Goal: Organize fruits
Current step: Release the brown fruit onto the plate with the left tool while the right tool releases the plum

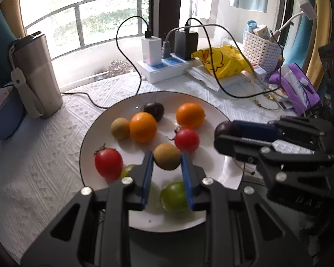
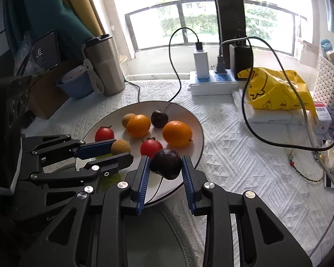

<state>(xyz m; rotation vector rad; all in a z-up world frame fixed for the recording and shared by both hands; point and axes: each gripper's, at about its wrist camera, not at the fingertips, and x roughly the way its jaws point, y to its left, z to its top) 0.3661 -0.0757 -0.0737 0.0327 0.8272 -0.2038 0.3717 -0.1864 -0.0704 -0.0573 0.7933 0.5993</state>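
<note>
A white plate holds two oranges, two red tomatoes, a dark cherry, a brown longan and green fruits. My left gripper is shut on a second brown longan just above the plate. My right gripper is shut on a dark cherry with a stem, held over the plate's near right rim. In the left wrist view the right gripper is at the plate's right edge.
A steel tumbler and blue bowl stand left of the plate. A power strip with chargers and black cables, a yellow bag, a white basket and a purple pouch lie behind and right.
</note>
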